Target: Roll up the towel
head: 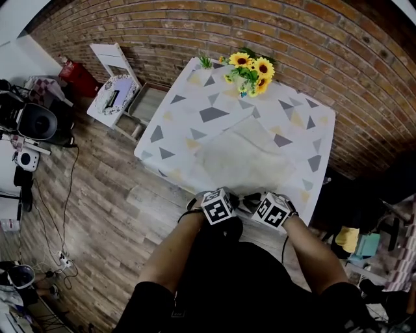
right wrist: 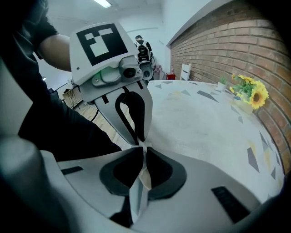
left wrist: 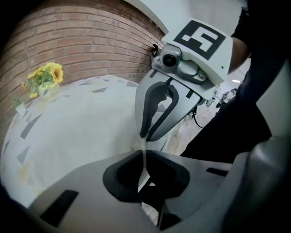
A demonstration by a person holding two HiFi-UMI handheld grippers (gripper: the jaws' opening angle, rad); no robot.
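A pale towel (head: 244, 159) lies spread flat on a table covered with a triangle-patterned cloth (head: 195, 114). Both grippers are at the towel's near edge, side by side and almost touching. The left gripper (head: 220, 201) is shut on a thin fold of the towel's edge (left wrist: 144, 160), which shows as a white strip between its pads. The right gripper (head: 270, 205) is shut on the same edge (right wrist: 144, 175). In the left gripper view the right gripper's tips (left wrist: 146, 135) meet just ahead of mine. In the right gripper view the left gripper (right wrist: 137, 142) faces mine.
A bunch of sunflowers (head: 250, 68) stands at the table's far edge by the brick wall (head: 260, 19). A white folding chair (head: 114, 81) stands left of the table. Camera gear (head: 36, 123) and cables (head: 65, 195) lie on the wooden floor.
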